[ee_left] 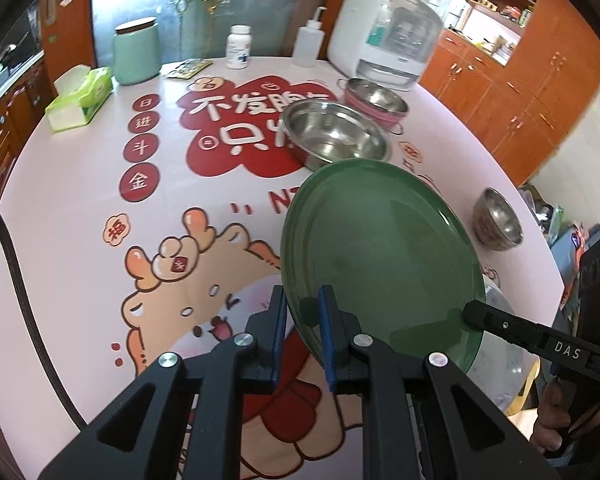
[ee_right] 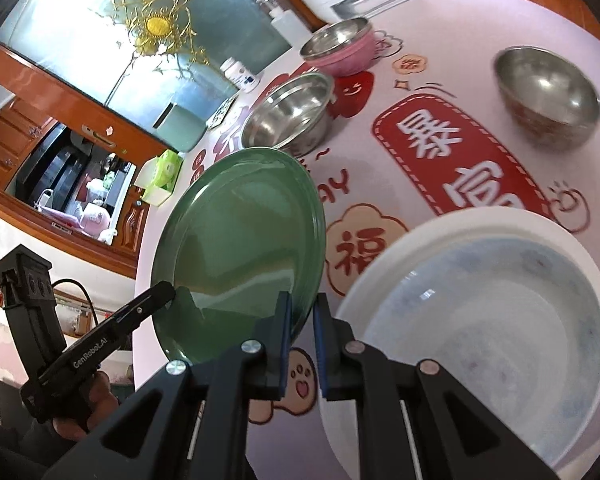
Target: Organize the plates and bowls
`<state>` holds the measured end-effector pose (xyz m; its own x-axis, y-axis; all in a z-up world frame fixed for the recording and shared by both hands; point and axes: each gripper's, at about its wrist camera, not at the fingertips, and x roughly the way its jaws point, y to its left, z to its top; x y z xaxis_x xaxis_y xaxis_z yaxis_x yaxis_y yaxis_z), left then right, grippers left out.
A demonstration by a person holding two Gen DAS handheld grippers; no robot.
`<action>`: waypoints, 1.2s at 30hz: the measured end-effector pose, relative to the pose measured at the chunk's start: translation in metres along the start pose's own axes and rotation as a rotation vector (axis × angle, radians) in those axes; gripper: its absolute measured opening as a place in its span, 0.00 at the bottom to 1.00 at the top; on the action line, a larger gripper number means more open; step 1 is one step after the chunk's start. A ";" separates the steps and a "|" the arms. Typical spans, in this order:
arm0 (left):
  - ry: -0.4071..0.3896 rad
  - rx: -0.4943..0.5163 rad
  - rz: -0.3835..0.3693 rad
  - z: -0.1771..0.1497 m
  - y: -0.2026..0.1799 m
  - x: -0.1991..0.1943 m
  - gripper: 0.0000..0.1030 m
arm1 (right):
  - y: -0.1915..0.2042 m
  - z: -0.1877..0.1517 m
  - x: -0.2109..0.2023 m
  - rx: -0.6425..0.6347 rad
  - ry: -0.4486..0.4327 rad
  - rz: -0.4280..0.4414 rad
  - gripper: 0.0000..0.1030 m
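Observation:
A green plate (ee_left: 380,256) is held tilted above the table by both grippers. My left gripper (ee_left: 304,336) is shut on its near rim. My right gripper (ee_right: 300,336) is shut on the plate's (ee_right: 240,248) other rim, and its arm shows at the right of the left wrist view. A white plate (ee_right: 480,312) with a bluish centre lies just right of the right gripper. A large steel bowl (ee_left: 336,136), a pink steel-lined bowl (ee_left: 374,102) and a small steel bowl (ee_left: 498,220) stand beyond.
At the table's far side stand a white appliance (ee_left: 384,36), a pump bottle (ee_left: 310,40), a pill bottle (ee_left: 238,48), a mint canister (ee_left: 136,54) and a tissue box (ee_left: 80,98). Wooden cabinets (ee_left: 532,92) lie beyond the right edge.

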<state>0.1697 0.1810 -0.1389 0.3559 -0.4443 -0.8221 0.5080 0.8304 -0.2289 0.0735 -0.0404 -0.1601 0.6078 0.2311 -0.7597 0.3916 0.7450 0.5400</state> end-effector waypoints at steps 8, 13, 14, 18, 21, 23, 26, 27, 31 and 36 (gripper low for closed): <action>0.008 0.045 -0.028 -0.013 -0.025 -0.007 0.13 | -0.015 -0.019 -0.027 0.021 -0.044 -0.030 0.10; 0.030 0.076 -0.037 -0.026 -0.043 -0.007 0.13 | -0.028 -0.029 -0.042 0.044 -0.061 -0.050 0.10; 0.035 0.081 -0.039 -0.028 -0.047 -0.007 0.13 | -0.032 -0.031 -0.045 0.051 -0.064 -0.055 0.10; 0.058 0.109 -0.048 -0.040 -0.063 -0.005 0.13 | -0.046 -0.039 -0.056 0.077 -0.071 -0.064 0.10; 0.071 0.135 -0.047 -0.046 -0.076 -0.004 0.14 | -0.054 -0.044 -0.061 0.090 -0.068 -0.072 0.10; 0.081 0.146 -0.045 -0.048 -0.082 -0.002 0.14 | -0.060 -0.046 -0.064 0.094 -0.063 -0.082 0.10; 0.096 0.162 -0.043 -0.052 -0.094 0.001 0.13 | -0.069 -0.048 -0.070 0.097 -0.054 -0.097 0.10; 0.102 0.166 -0.042 -0.054 -0.098 0.002 0.13 | -0.072 -0.049 -0.072 0.100 -0.053 -0.100 0.10; 0.130 0.177 -0.029 -0.061 -0.114 0.010 0.13 | -0.087 -0.050 -0.076 0.114 -0.027 -0.120 0.10; 0.162 0.172 -0.015 -0.069 -0.131 0.018 0.13 | -0.103 -0.051 -0.080 0.116 0.001 -0.127 0.10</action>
<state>0.0551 0.0877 -0.1594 0.2242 -0.3850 -0.8953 0.6432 0.7487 -0.1608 -0.0511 -0.1042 -0.1733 0.5476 0.1399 -0.8250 0.5426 0.6912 0.4773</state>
